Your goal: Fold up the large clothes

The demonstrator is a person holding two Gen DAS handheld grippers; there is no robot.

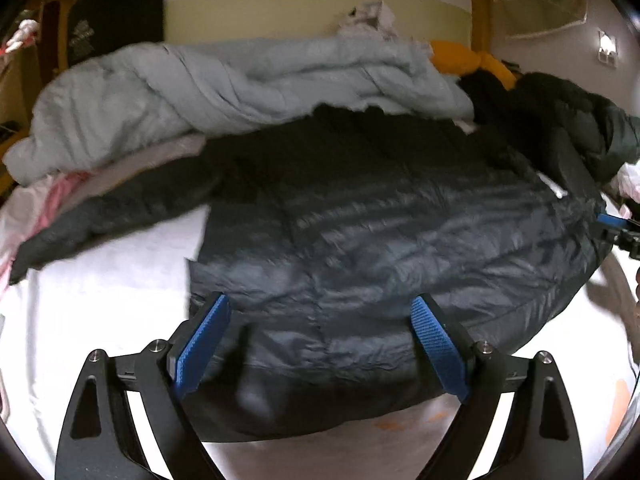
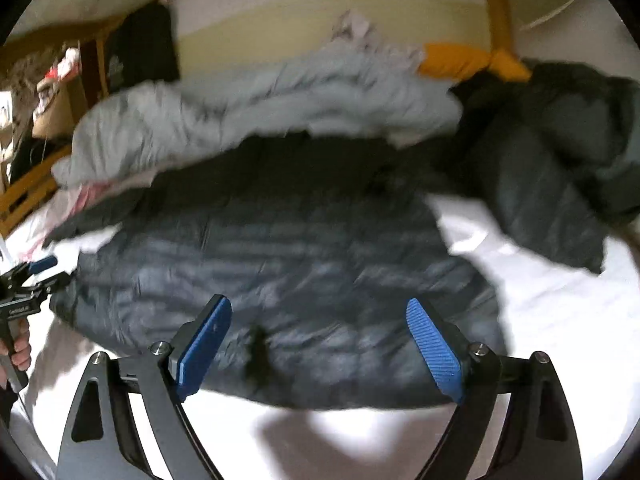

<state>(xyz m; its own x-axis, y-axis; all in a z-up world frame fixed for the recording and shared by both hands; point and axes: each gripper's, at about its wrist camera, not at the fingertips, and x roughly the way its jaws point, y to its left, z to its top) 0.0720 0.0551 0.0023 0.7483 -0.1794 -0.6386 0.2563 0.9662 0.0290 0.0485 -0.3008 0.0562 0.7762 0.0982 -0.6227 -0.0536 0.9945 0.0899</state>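
Dark quilted puffer jacket (image 1: 380, 248) lies spread flat on the white bed sheet (image 1: 100, 300), back up, hem edge nearest both cameras. Left gripper (image 1: 324, 344) spread wide, blue pads either side of the jacket's hem area, nothing pinched, pads not pressing the fabric as far as the blurred view shows. Right gripper (image 2: 320, 344) likewise wide apart above the jacket's near edge, holding nothing. In the right wrist view the left gripper shows at the jacket's left edge, with the person's hand (image 2: 18, 350) on its handle; in the left wrist view the right gripper's blue tip shows at the jacket's right edge. One jacket sleeve (image 1: 92, 224) stretches out left of the jacket body over the sheet. Behind the jacket, a bunched pale blue-grey duvet (image 1: 224, 88). Behind and right of the jacket, an orange-yellow garment (image 1: 468, 60) and another dark puffy garment (image 2: 552, 168). Pink-white fabric (image 1: 52, 196) left of the jacket, under the duvet's edge. Both views motion-blurred.
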